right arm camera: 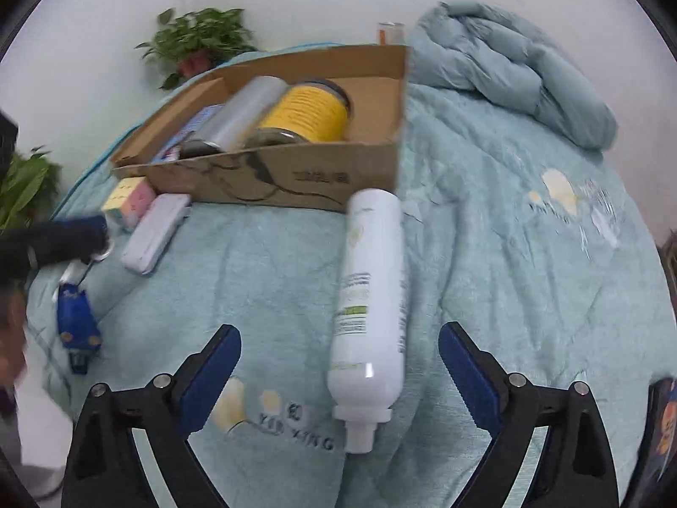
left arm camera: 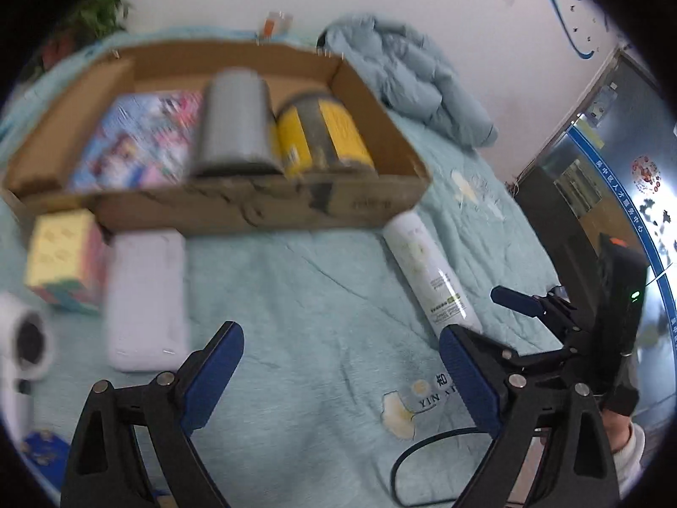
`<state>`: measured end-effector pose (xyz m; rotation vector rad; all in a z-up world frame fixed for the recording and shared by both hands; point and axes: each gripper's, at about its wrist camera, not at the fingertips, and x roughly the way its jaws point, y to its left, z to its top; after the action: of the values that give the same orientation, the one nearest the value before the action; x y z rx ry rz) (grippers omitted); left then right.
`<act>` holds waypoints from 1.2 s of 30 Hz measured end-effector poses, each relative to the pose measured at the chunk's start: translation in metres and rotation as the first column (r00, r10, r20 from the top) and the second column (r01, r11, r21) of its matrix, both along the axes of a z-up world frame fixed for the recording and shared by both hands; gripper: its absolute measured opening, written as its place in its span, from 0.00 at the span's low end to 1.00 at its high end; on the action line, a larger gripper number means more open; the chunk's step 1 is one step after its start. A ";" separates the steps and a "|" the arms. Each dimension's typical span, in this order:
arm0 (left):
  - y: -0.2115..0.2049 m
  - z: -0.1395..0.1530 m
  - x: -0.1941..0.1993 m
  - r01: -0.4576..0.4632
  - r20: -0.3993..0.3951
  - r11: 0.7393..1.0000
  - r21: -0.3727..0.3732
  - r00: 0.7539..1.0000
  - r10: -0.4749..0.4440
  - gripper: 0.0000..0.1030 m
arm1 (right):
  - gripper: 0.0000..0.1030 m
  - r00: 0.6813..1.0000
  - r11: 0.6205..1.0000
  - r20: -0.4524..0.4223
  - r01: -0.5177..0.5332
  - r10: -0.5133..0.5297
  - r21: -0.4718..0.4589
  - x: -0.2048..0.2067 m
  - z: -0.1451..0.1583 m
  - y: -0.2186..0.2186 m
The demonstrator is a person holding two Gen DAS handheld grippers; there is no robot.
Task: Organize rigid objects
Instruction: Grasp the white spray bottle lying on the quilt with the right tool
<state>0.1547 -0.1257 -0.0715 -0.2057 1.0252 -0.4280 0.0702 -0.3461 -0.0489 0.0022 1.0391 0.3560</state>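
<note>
Both grippers, left point(left arm camera: 340, 374) and right point(right arm camera: 340, 374), gape empty, the right straddling the bottle point(right arm camera: 372, 296) pointing at the box point(right arm camera: 296, 178) at 12 o'clock, probably next in.

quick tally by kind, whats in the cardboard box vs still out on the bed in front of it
In the cardboard box:
cans: 2, silver can, yellow can
colourful flat pack: 1
On the bed:
white bottle: 1
white case: 1
pastel cube: 1
Total: 6
</note>
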 end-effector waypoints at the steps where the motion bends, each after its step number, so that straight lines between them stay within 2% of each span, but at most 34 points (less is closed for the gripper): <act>1: -0.006 -0.007 0.002 -0.001 -0.012 1.000 -0.007 1.000 0.000 0.91 | 0.78 1.000 1.000 -0.009 0.022 -0.022 -0.001 0.003 -0.004 -0.002; 2: -0.011 -0.011 0.002 -0.002 -0.018 1.000 -0.015 1.000 0.001 0.91 | 0.67 0.999 0.999 -0.023 0.041 -0.041 -0.001 0.005 -0.009 -0.008; 4: -0.023 -0.022 0.009 -0.001 -0.032 1.000 -0.014 1.000 0.001 0.91 | 0.54 0.997 0.998 -0.045 0.054 -0.055 -0.011 0.012 -0.019 -0.011; 7: -0.038 -0.034 0.012 0.038 -0.049 0.999 -0.018 0.998 -0.039 0.91 | 0.42 0.994 0.996 -0.100 0.057 -0.051 0.063 0.021 -0.034 -0.014; 10: -0.047 -0.038 0.012 0.070 -0.085 0.996 -0.047 0.994 -0.074 0.91 | 0.41 0.997 0.998 -0.050 0.057 -0.057 -0.008 0.000 -0.031 -0.001; 14: -0.052 -0.046 0.010 0.112 -0.155 0.987 -0.116 0.979 -0.129 0.91 | 0.41 0.999 0.999 -0.036 0.039 -0.039 -0.008 -0.031 -0.018 0.013; 16: -0.047 -0.051 0.009 0.111 -0.193 0.979 -0.170 0.971 -0.144 0.91 | 0.42 0.999 0.999 -0.046 -0.010 0.012 0.039 -0.043 -0.010 0.023; 17: -0.044 -0.053 0.010 0.103 -0.210 0.977 -0.185 0.967 -0.142 0.91 | 0.42 0.997 0.994 -0.046 -0.056 0.061 0.093 -0.050 -0.005 0.029; 19: -0.043 -0.056 0.012 0.095 -0.237 0.976 -0.197 0.961 -0.141 0.88 | 0.49 0.995 0.987 -0.036 -0.084 0.090 0.138 -0.058 0.004 0.035; 21: -0.042 -0.059 0.016 0.090 -0.258 0.978 -0.191 0.956 -0.138 0.80 | 0.53 0.997 0.987 -0.046 -0.059 0.066 0.151 -0.053 0.004 0.034; 25: -0.041 -0.060 0.021 0.080 -0.272 0.978 -0.194 0.953 -0.132 0.69 | 0.53 0.989 0.988 -0.136 -0.037 0.058 0.152 -0.037 -0.012 0.034; 27: -0.036 -0.061 0.023 0.069 -0.286 0.980 -0.188 0.951 -0.122 0.55 | 0.53 0.984 0.982 -0.165 -0.042 0.073 0.186 -0.033 -0.016 0.036; 29: -0.031 -0.063 0.024 0.062 -0.293 0.981 -0.186 0.949 -0.116 0.47 | 0.52 0.980 0.981 -0.187 -0.039 0.075 0.190 -0.030 -0.019 0.040; 33: -0.025 -0.064 0.022 0.055 -0.306 0.978 -0.202 0.945 -0.117 0.46 | 0.48 0.972 0.983 -0.220 -0.041 0.081 0.180 -0.027 -0.025 0.058; 36: -0.020 -0.063 0.021 0.053 -0.303 0.977 -0.205 0.946 -0.115 0.45 | 0.46 0.970 0.990 -0.228 -0.051 0.080 0.133 -0.027 -0.033 0.072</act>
<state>0.1760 -0.1453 -0.1347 -0.4161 1.3084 -0.5873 0.0435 -0.2740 -0.0815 0.1258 1.2495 0.4899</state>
